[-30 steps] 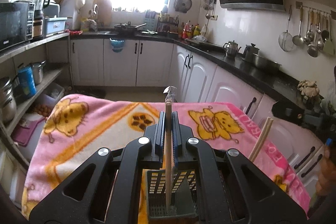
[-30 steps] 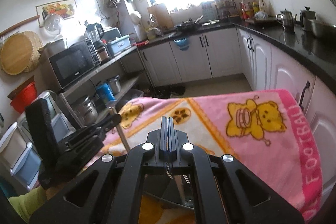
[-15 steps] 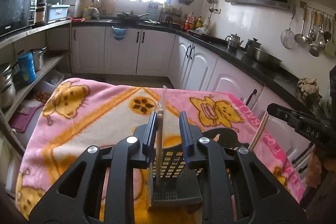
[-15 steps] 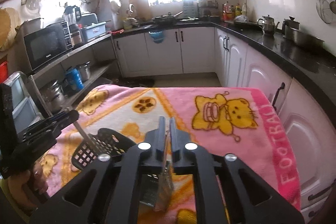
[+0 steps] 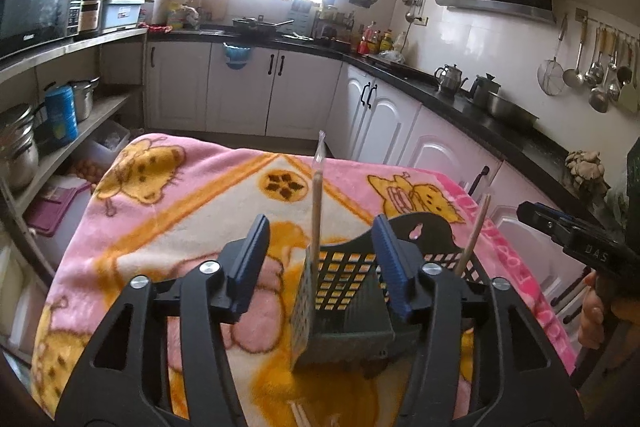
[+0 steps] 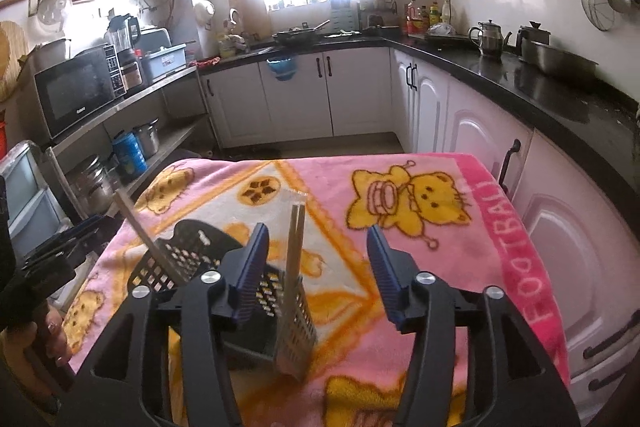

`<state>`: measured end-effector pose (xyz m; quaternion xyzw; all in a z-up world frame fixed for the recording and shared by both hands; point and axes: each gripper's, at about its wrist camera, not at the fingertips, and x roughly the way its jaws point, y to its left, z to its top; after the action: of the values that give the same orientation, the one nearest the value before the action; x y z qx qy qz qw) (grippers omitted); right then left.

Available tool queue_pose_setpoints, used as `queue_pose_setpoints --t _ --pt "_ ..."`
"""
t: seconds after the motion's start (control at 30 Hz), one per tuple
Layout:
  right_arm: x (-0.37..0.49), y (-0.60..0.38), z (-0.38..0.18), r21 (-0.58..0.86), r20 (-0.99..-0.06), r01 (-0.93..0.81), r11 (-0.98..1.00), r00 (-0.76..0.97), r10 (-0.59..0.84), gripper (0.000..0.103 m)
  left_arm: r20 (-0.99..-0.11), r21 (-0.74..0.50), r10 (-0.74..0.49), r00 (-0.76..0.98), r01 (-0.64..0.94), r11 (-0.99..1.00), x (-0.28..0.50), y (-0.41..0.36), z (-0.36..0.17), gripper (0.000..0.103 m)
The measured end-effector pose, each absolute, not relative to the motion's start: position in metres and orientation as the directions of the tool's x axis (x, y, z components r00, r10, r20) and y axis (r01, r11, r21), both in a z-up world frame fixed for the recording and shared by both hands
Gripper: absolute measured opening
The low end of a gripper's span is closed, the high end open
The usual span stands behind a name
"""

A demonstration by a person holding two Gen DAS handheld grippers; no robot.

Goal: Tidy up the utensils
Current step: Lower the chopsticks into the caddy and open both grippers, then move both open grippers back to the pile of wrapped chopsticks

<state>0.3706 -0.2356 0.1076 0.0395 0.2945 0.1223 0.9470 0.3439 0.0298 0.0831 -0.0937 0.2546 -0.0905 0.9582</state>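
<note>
While the pink blanket (image 5: 168, 227) carries the black holder (image 5: 352, 291), we are releasing: the left gripper (image 5: 320, 263) and right gripper (image 6: 316, 263) jaws are opening, each chopstick pair (image 5: 316, 211) standing free inside. Next, we withdraw without tipping them.

My left gripper (image 5: 320, 263) has a black plastic frame with silver round screws and two dark blue ribbed pads (image 5: 250, 267). My right gripper (image 6: 316, 267) looks the same. White letters "DAS" are printed on its black side.
</note>
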Motion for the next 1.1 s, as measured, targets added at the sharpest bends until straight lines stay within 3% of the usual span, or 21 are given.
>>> queue_pose_setpoints --t 0.1,0.3,0.47,1.1 --pt "0.361 -0.238 0.108 0.144 -0.543 -0.209 0.967 0.800 0.254 0.057 -0.469 -0.236 -0.219 0.856 0.118 0.965 0.336 0.034 0.083 0.058" --pt "0.339 -0.241 0.105 0.147 -0.545 -0.215 0.965 0.797 0.261 0.058 -0.446 -0.255 -0.212 0.870 0.103 0.961 0.312 0.040 0.086 0.081" --pt "0.322 -0.244 0.103 0.148 -0.546 -0.220 0.964 0.795 0.265 0.058 -0.436 -0.269 -0.218 0.873 0.105 0.957 0.297 0.042 0.087 0.088" --pt "0.276 -0.228 0.073 0.141 -0.595 -0.286 0.948 0.740 0.312 0.059 -0.484 -0.295 -0.237 0.842 0.098 0.950 0.259 0.044 0.055 0.090"
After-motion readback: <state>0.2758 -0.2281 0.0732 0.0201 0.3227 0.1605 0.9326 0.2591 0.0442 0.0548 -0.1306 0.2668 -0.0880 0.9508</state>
